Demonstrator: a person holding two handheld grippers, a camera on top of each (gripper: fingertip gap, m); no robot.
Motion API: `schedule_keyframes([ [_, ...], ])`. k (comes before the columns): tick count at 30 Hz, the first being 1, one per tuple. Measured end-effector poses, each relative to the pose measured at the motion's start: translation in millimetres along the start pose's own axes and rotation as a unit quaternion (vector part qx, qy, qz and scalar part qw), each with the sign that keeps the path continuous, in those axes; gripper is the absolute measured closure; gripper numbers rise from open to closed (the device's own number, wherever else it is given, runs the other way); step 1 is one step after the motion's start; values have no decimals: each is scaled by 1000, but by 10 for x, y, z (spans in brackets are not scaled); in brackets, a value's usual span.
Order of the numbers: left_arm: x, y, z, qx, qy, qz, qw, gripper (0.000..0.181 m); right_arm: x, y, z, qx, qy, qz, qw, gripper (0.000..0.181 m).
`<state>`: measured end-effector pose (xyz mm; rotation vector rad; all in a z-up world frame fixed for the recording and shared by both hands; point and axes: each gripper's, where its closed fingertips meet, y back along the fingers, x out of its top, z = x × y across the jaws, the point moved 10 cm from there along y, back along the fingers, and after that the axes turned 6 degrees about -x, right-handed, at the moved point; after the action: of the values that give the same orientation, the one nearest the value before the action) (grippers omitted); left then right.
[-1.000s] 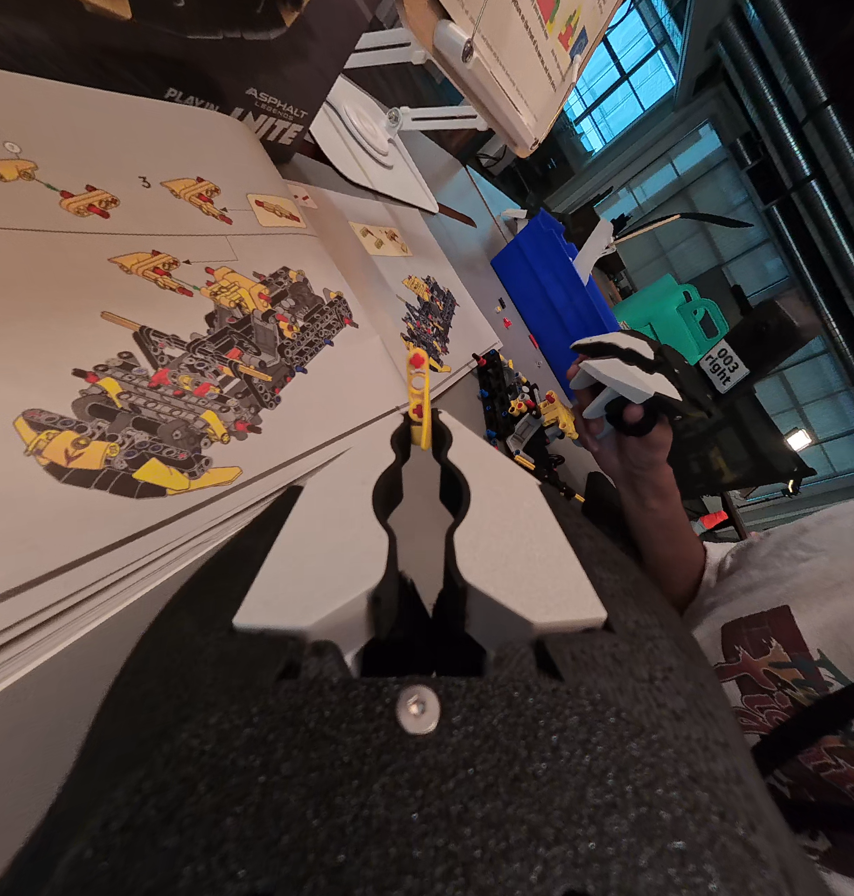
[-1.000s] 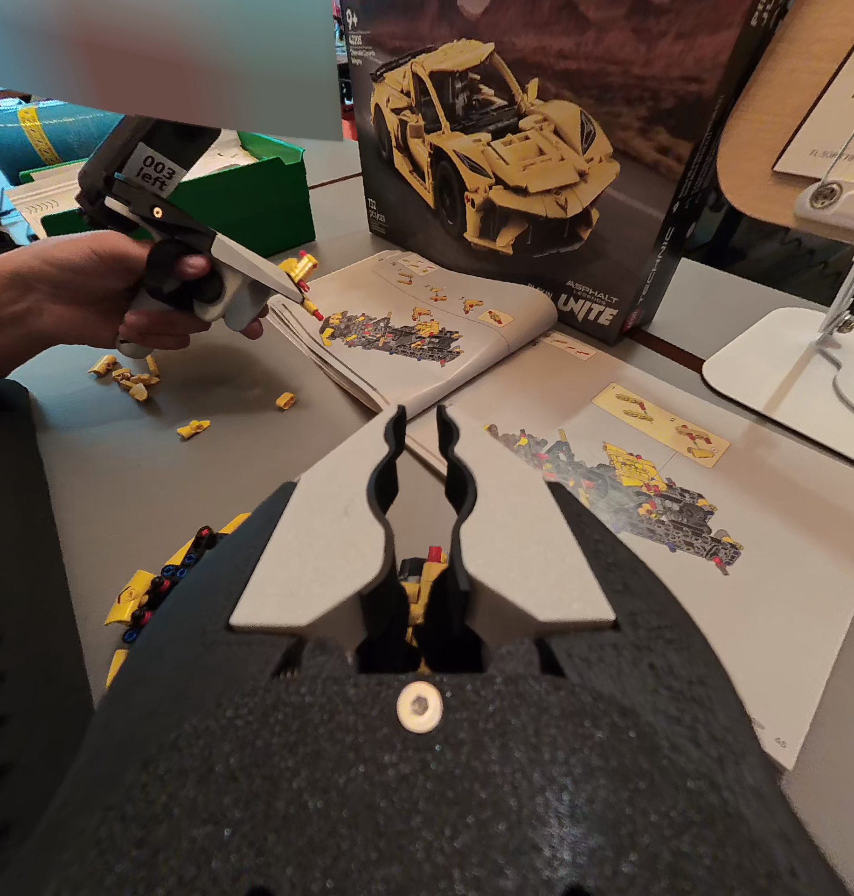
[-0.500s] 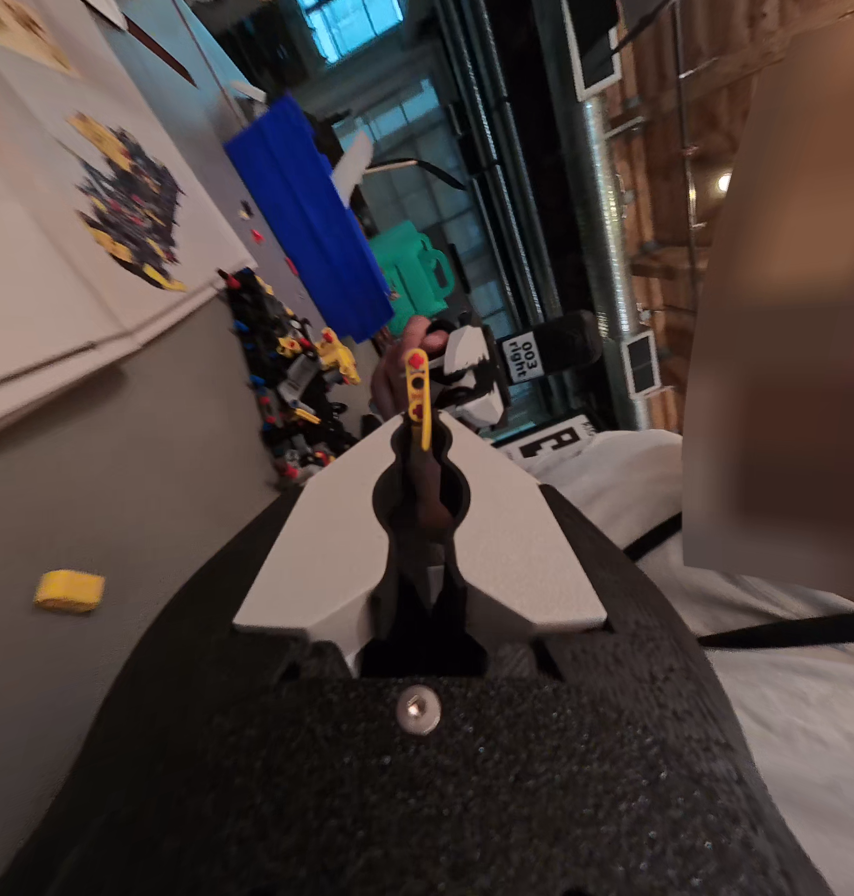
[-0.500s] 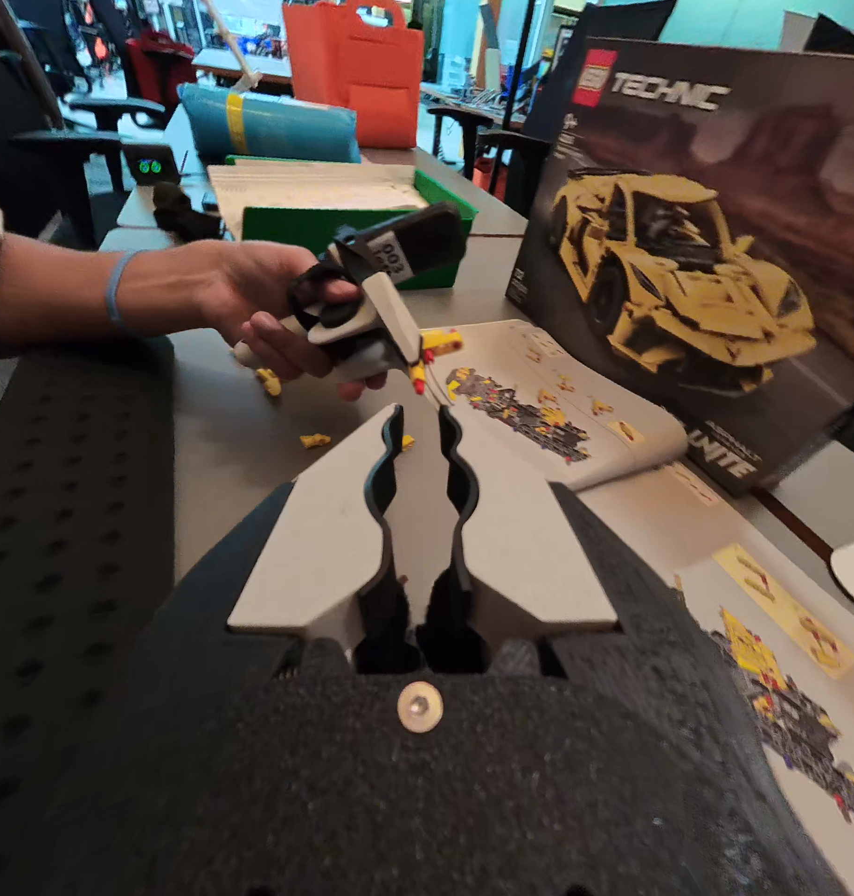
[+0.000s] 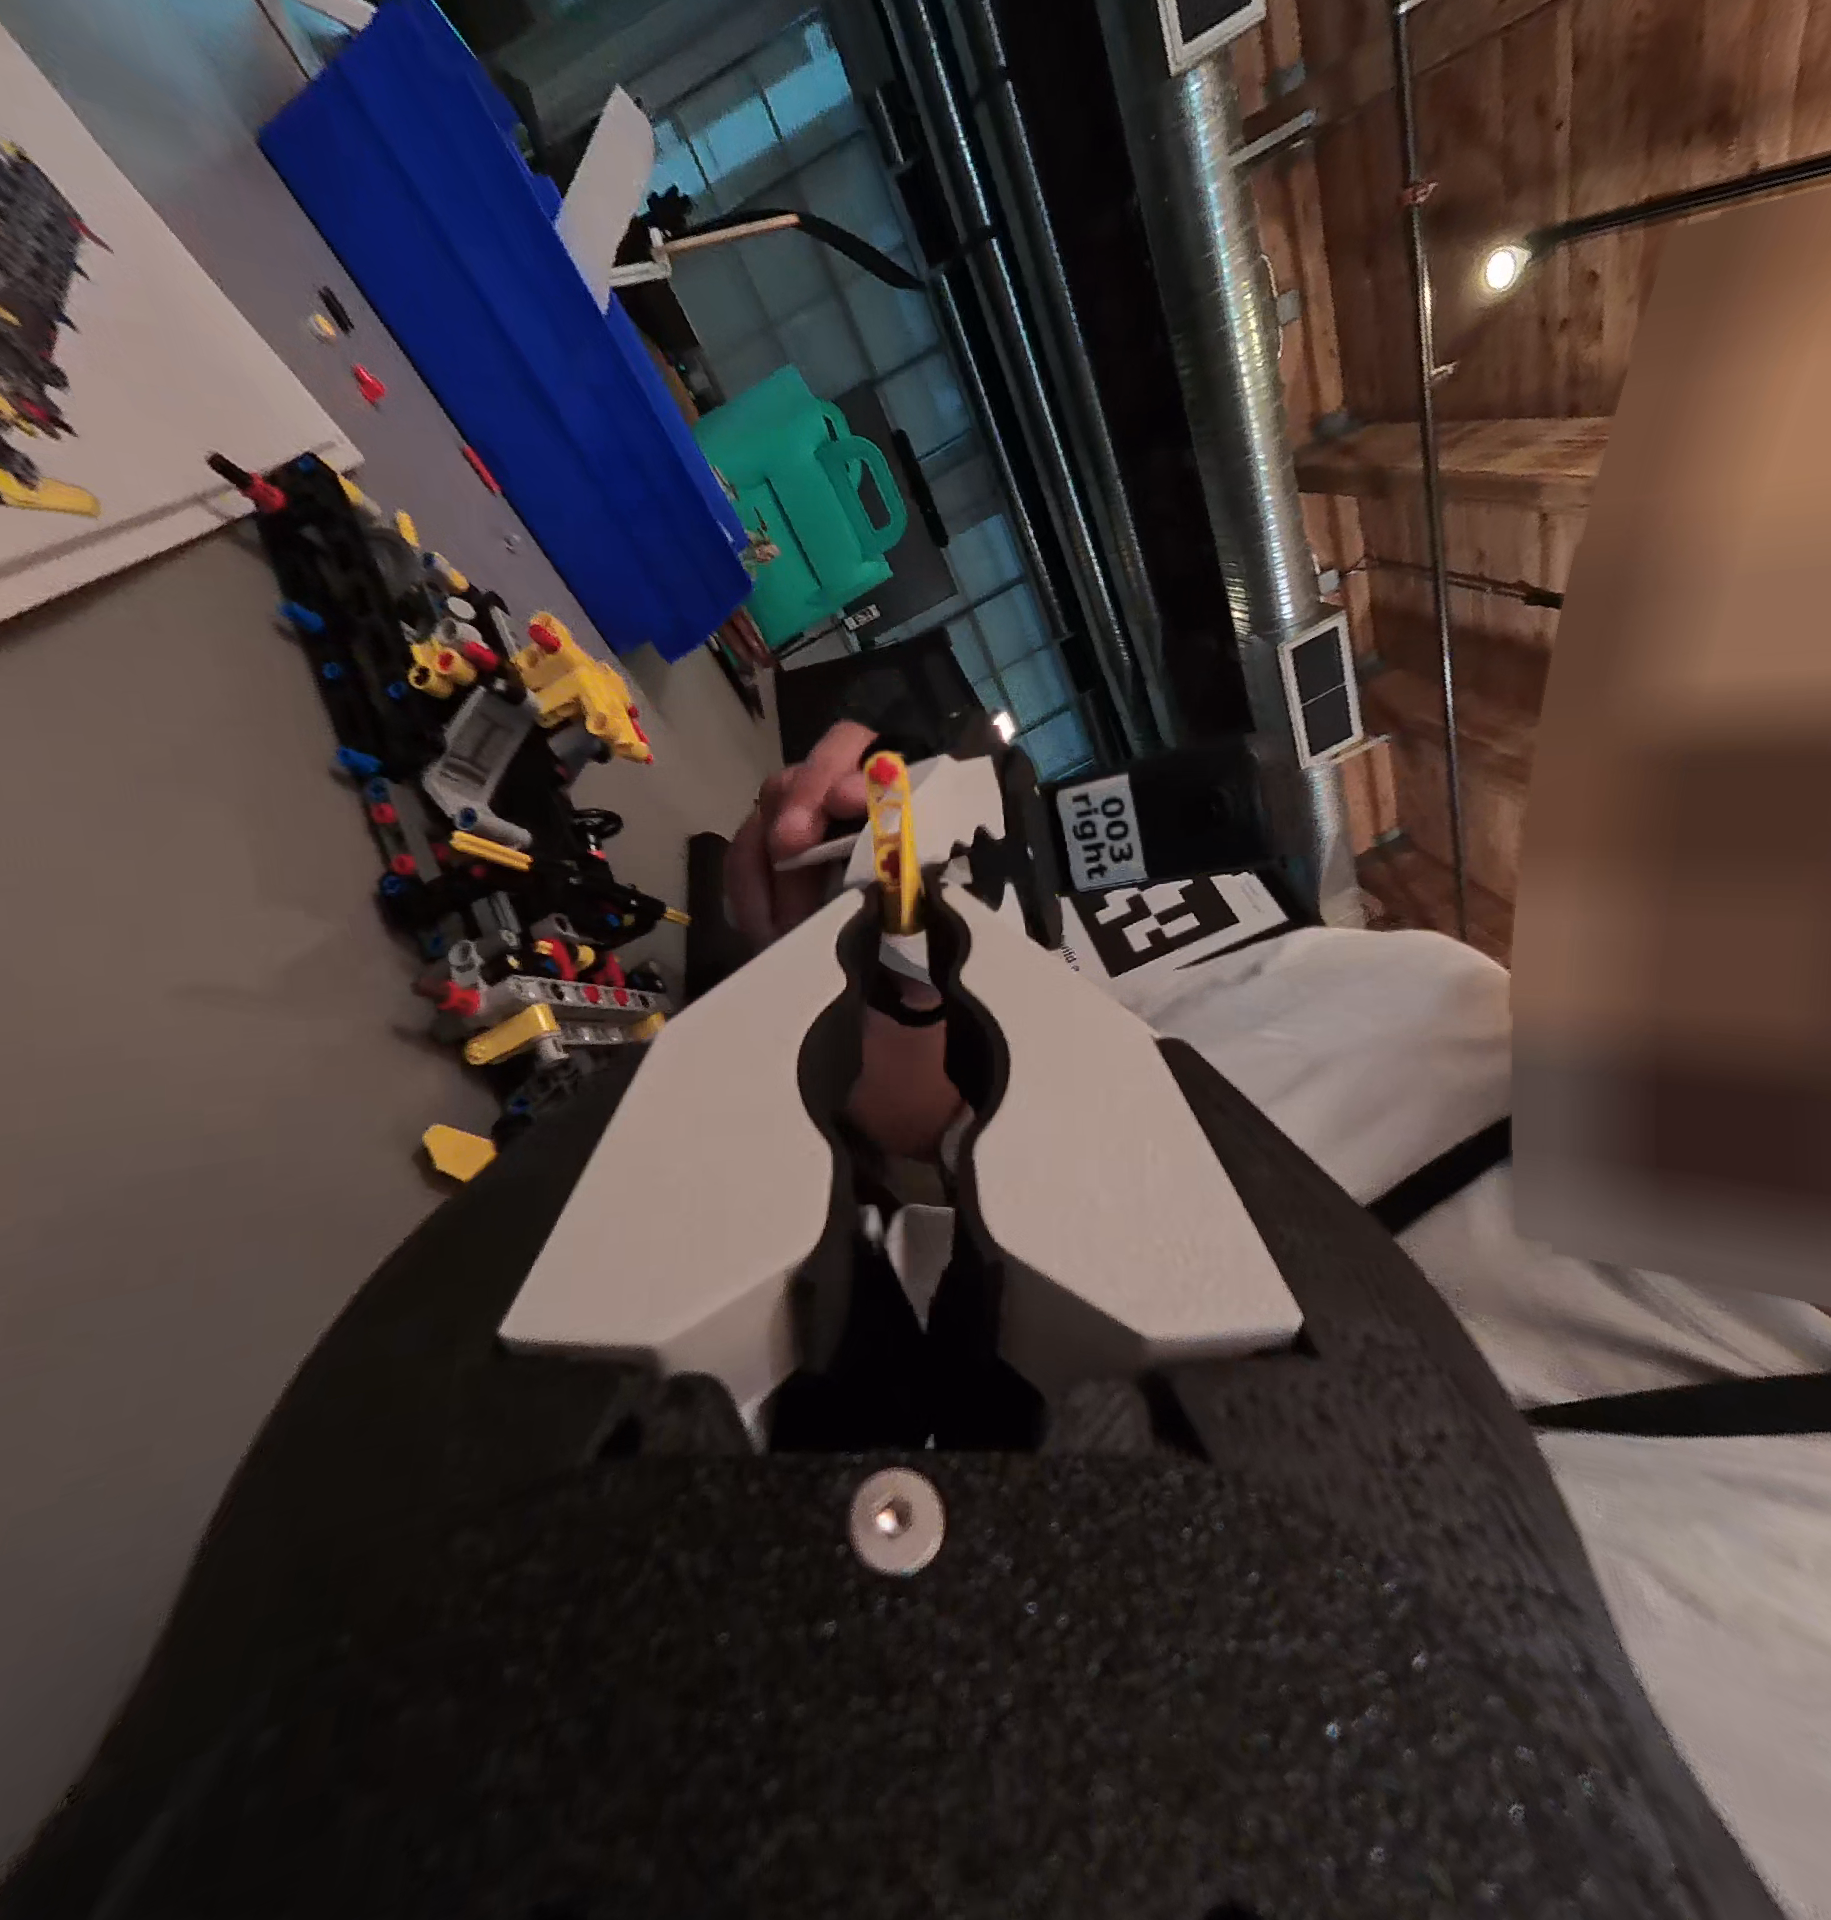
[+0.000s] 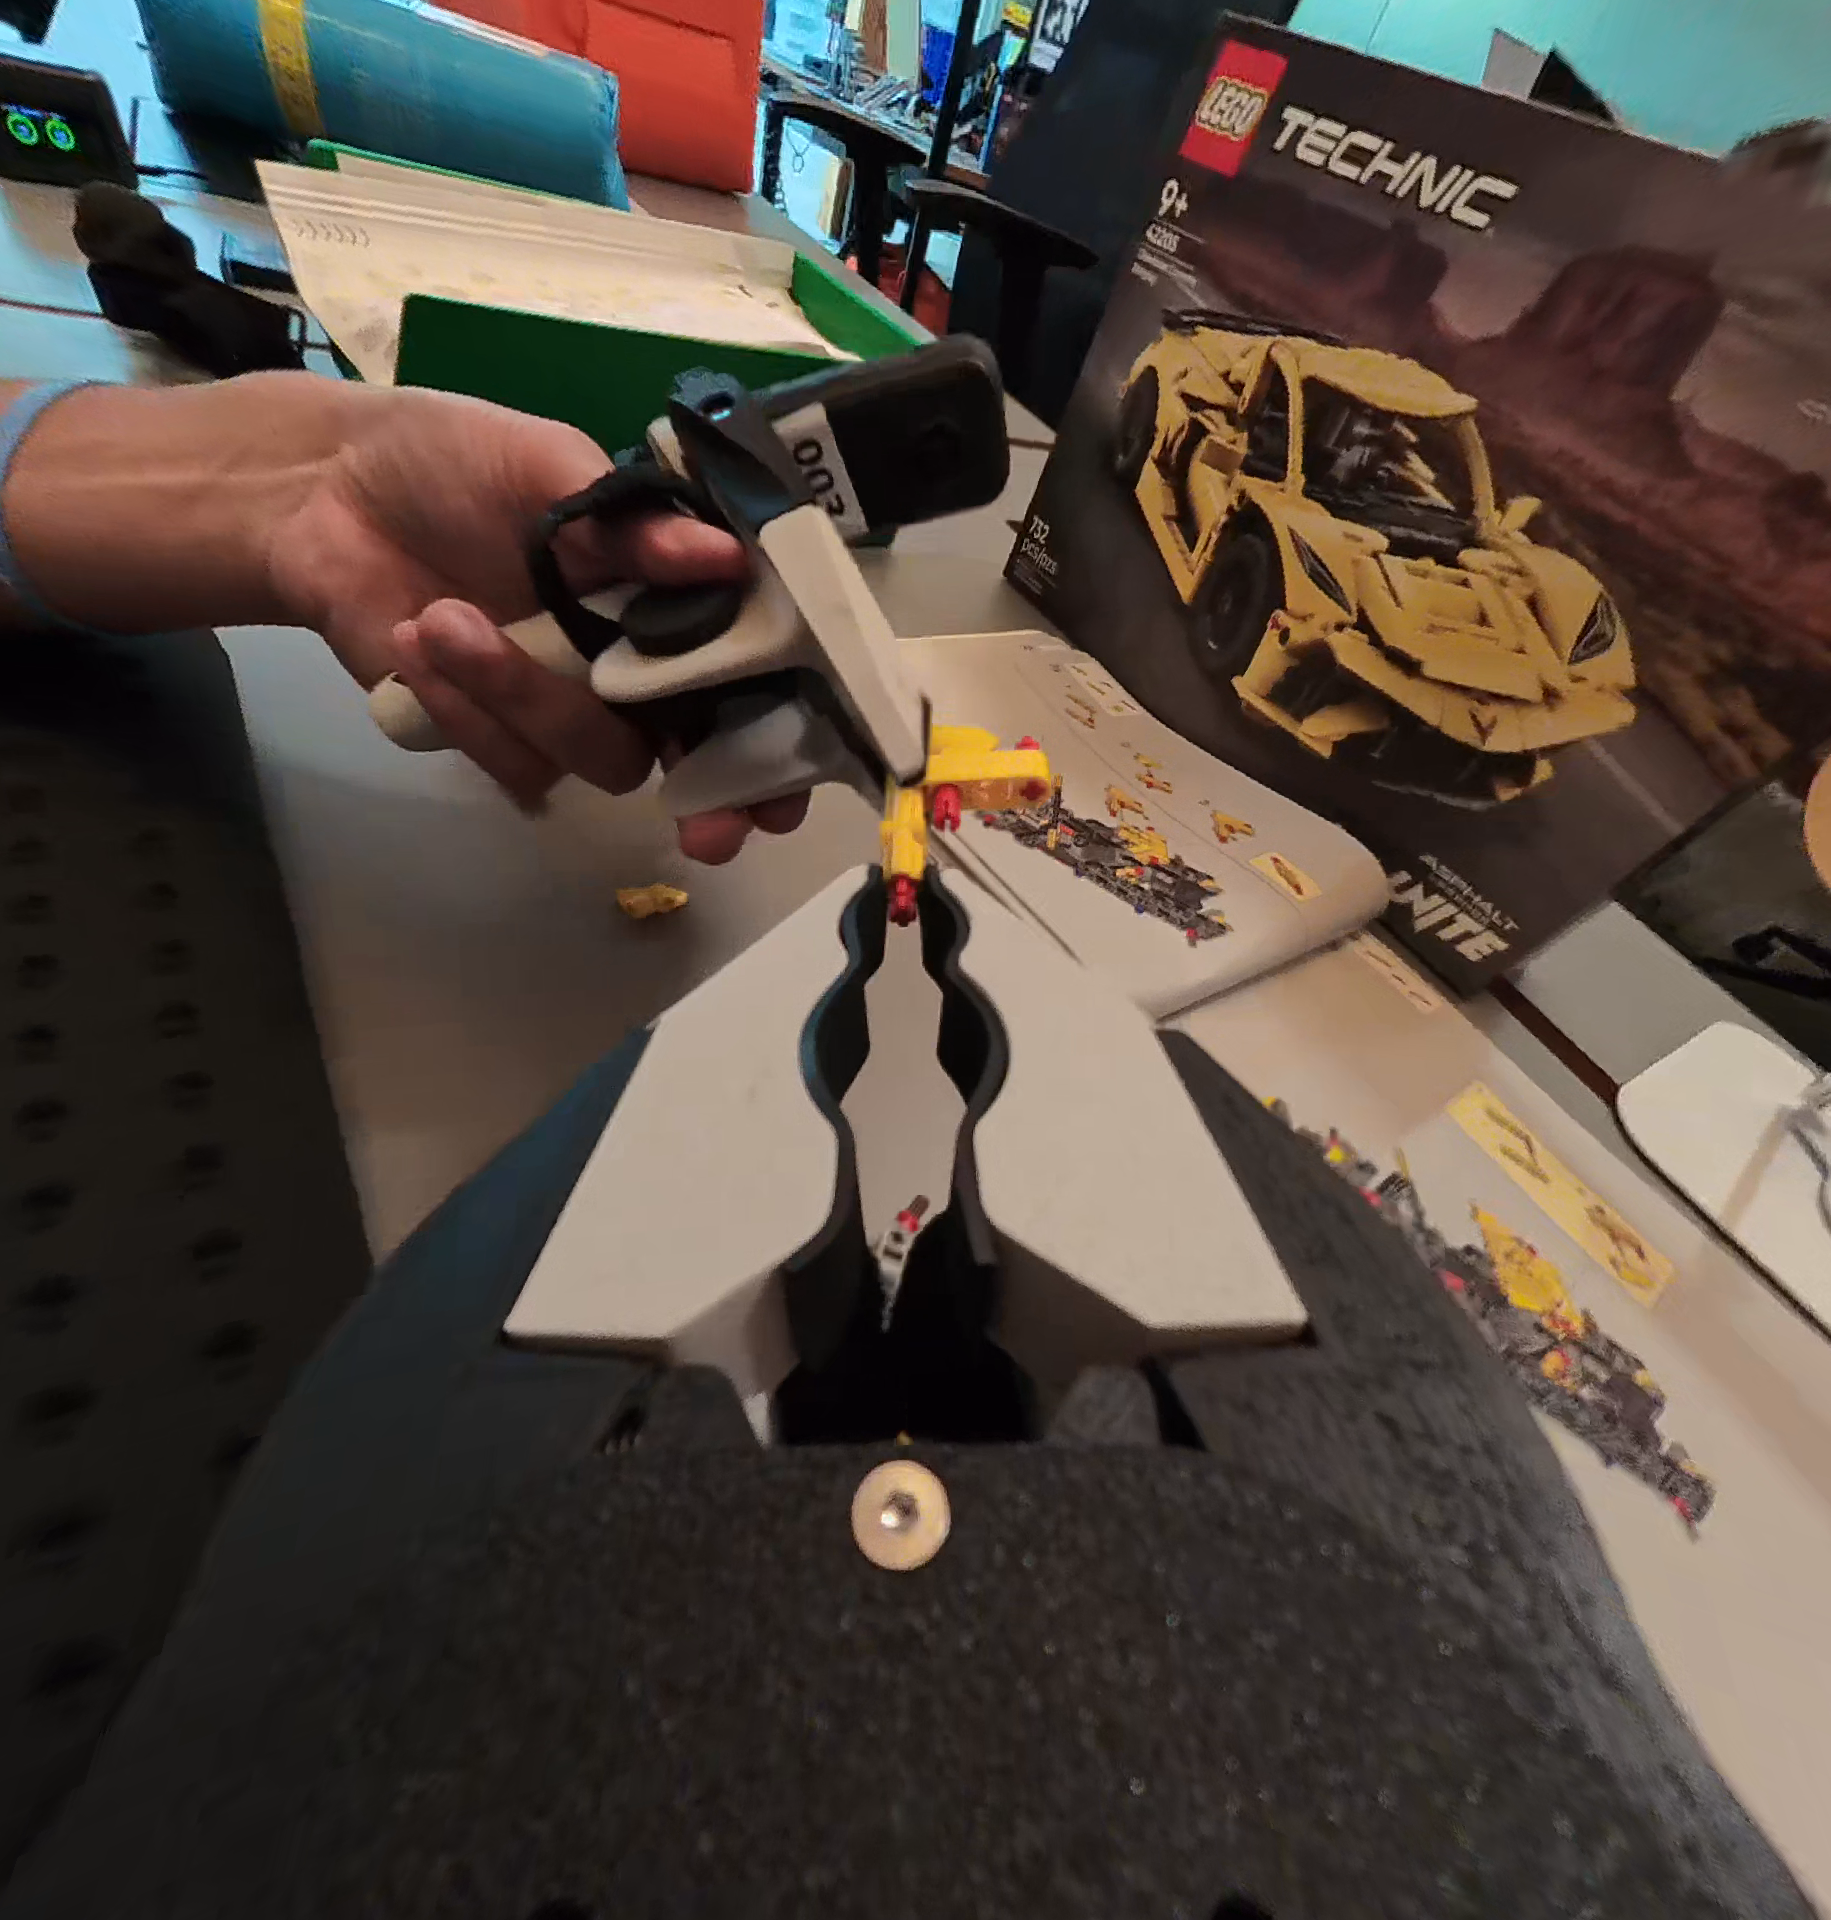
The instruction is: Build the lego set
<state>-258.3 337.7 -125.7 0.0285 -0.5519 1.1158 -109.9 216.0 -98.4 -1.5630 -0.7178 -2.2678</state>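
The yellow lego piece [image 5: 893,844], a thin beam with red pins, is clamped at the tips of my left gripper [image 5: 903,914] and held in the air above the table [image 5: 142,935]. In the right wrist view the same piece [image 6: 926,790] hangs from the left gripper [image 6: 906,764], with a second yellow part branching off sideways, and its lower end with a red pin reaches down between the tips of my right gripper [image 6: 903,899]. The right jaws stand close together at the tips, but I cannot tell whether they are actually gripping the pin or only flanking it.

A hand [image 6: 391,551] holds the left gripper by its handle. In the left wrist view I see the right gripper [image 5: 952,821] facing me, just behind the piece.

On the table to the left lies the half-built model [image 5: 485,790], black with yellow, red and blue parts, beside an open instruction sheet [image 5: 80,343]. A loose yellow part [image 5: 459,1151] lies near it, and a blue bin [image 5: 495,312] stands farther back. From the right wrist view I see an open instruction booklet [image 6: 1150,831] in front of the set's box [image 6: 1462,499], a small yellow piece [image 6: 651,899] on the table and a green tray [image 6: 599,353] behind the hand.
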Motion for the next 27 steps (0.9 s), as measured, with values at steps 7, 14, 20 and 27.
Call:
schedule_keyframes([
  [7,-68,-103,-62,21,1,-3,1000,174,-121,88,-51,-20,-50,-16,998,176],
  [14,14,-190,-240,40,60,-9,997,174,-363,630,297,-39,-137,-28,989,164],
  [20,217,-457,-514,61,104,-70,990,174,-741,764,763,-61,-148,-83,984,134],
  [27,421,-706,-725,74,108,-120,984,174,-821,572,750,-66,-100,-99,988,129],
])
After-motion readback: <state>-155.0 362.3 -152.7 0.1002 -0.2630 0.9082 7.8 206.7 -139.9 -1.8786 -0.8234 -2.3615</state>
